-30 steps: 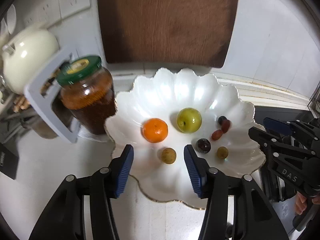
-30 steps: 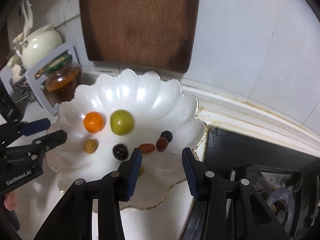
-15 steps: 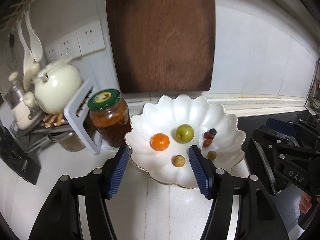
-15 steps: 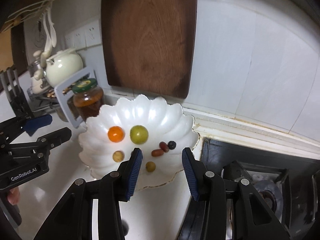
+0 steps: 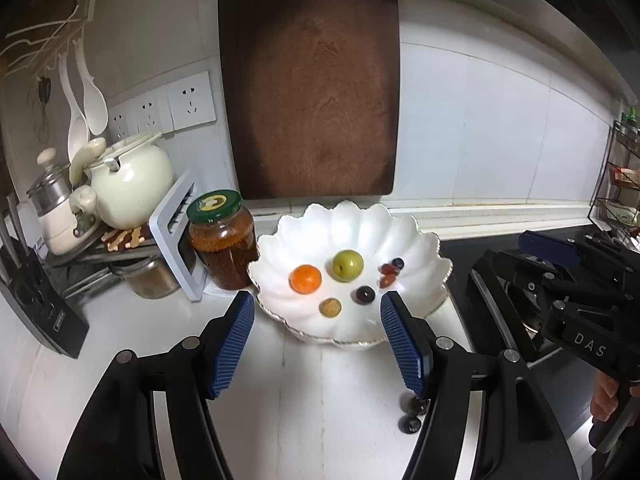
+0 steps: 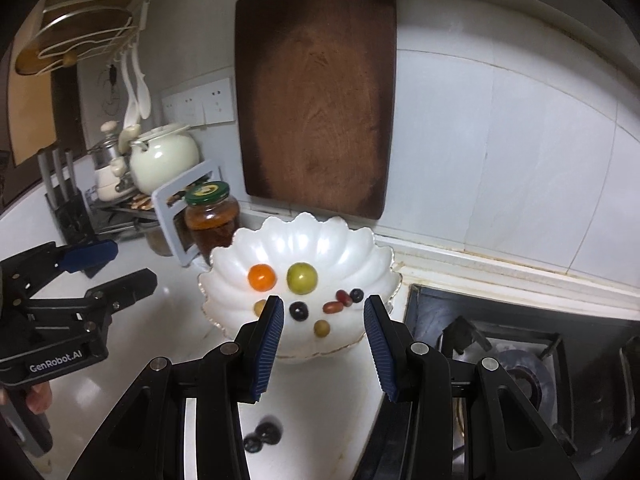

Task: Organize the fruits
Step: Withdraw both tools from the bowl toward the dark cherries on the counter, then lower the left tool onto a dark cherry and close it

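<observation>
Most of the fruit seems already gathered: the white scalloped porcelain bowl [image 5: 424, 248] sits just ahead of both tools, and in it lie a small orange tangerine [image 5: 305, 279], a green round fruit [image 5: 348, 265], a dark purple grape [image 5: 364, 294], a tan longan-like fruit [image 5: 330, 307], two reddish oblong dates [image 6: 338, 303], a dark blueberry [image 6: 356, 295] and a small yellowish-green berry [image 6: 321, 328] nearest the right tool's fingertips; what is left, by my reading, is the little cluster of dark berries [image 6: 264, 435] lying loose on the white counter [image 5: 312, 400], below and between the right tool's fingers, under the left tool's right finger in its own view.

The left gripper [image 5: 318, 336] stands with its blue-padded jaws spread wide and nothing between them; the right gripper [image 6: 323, 340] is likewise parted and empty, held well short of the bowl's near rim.

Ahead and to the left of the tools, a glass jar with a green lid and reddish-brown contents [image 5: 222, 236] stands just beside the bowl, with a grey frame-like rack [image 5: 176, 236] and a cream teapot [image 5: 130, 182] beyond it; a dark wooden cutting board [image 5: 310, 88] leans on the tiled wall behind; a black gas hob [image 6: 520, 356] lies to the right. Nothing blocks the loose berries, though they look small and round and would likely roll from a careless pinch.
</observation>
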A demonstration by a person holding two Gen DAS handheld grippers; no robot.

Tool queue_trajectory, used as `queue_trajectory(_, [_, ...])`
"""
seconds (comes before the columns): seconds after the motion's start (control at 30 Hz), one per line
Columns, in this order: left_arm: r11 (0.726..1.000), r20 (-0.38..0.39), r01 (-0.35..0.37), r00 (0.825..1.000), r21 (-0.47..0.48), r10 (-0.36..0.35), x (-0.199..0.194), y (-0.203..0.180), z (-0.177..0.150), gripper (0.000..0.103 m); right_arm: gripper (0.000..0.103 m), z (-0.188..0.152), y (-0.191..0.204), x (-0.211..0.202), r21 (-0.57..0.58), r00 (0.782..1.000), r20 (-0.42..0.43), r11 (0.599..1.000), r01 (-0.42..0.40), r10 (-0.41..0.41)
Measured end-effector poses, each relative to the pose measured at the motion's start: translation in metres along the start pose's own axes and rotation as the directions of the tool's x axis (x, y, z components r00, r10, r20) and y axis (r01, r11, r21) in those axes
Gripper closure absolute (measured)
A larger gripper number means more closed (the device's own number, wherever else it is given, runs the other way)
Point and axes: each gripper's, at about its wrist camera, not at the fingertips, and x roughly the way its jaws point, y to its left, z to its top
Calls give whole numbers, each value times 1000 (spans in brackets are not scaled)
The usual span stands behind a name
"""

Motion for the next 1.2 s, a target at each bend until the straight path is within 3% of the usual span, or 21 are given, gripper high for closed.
queue_trajectory(0.57, [998, -48, 38, 998, 40, -36, -11, -22, -58, 38, 60, -44, 12, -9, -45, 996, -55, 997, -68, 65])
queue_trajectory(1.2, [989, -111, 133, 986, 68, -125, 13, -44, -107, 39, 60, -82, 18, 16, -42, 968, -194, 984, -172, 161])
